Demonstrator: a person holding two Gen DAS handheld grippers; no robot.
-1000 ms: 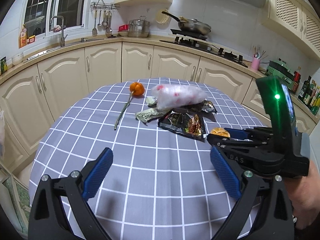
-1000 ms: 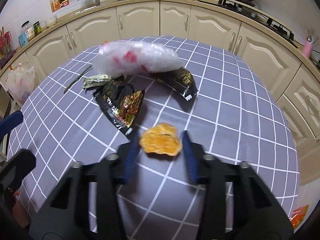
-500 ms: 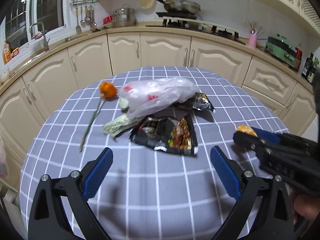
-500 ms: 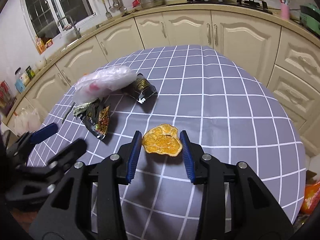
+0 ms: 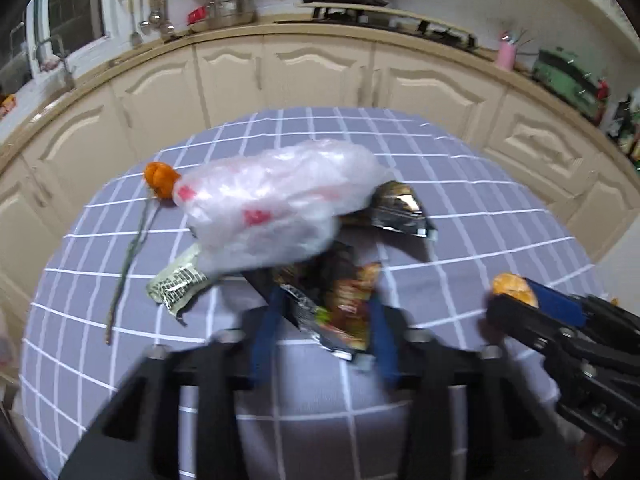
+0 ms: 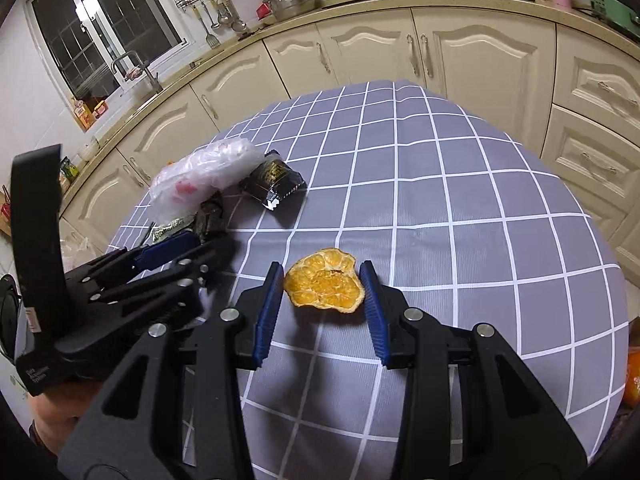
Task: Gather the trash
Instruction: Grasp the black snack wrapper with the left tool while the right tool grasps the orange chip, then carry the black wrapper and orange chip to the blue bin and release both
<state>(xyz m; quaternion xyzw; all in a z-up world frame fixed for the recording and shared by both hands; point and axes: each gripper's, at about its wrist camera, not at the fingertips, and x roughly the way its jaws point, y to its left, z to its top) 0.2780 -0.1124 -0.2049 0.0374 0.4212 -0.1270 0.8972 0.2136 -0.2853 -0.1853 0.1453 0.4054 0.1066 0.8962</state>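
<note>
A pile of trash lies on the checked tablecloth [image 5: 480,220]: a clear plastic bag [image 5: 276,208], a black snack wrapper [image 5: 344,312], a second black wrapper [image 5: 396,208] and a green-white wrapper [image 5: 176,284]. My left gripper [image 5: 324,300] is closing on the near black snack wrapper, and its blue pads touch both edges. In the right wrist view the left gripper [image 6: 188,250] sits by the crumpled wrapper [image 6: 210,216]. My right gripper [image 6: 322,280] is shut on a dried orange peel [image 6: 324,286], held above the cloth. The peel [image 5: 510,286] also shows at the right of the left wrist view.
An orange flower head [image 5: 160,178] on a long green stem [image 5: 132,248] lies left of the pile. Cream cabinets [image 6: 480,52] curve round behind the table. An orange bag [image 6: 632,376] sits on the floor past the table's right edge.
My left gripper has moved forward onto the pile and its jaws have narrowed from wide open onto the black snack wrapper. The right gripper, still holding the peel, has shifted sideways and rolled.
</note>
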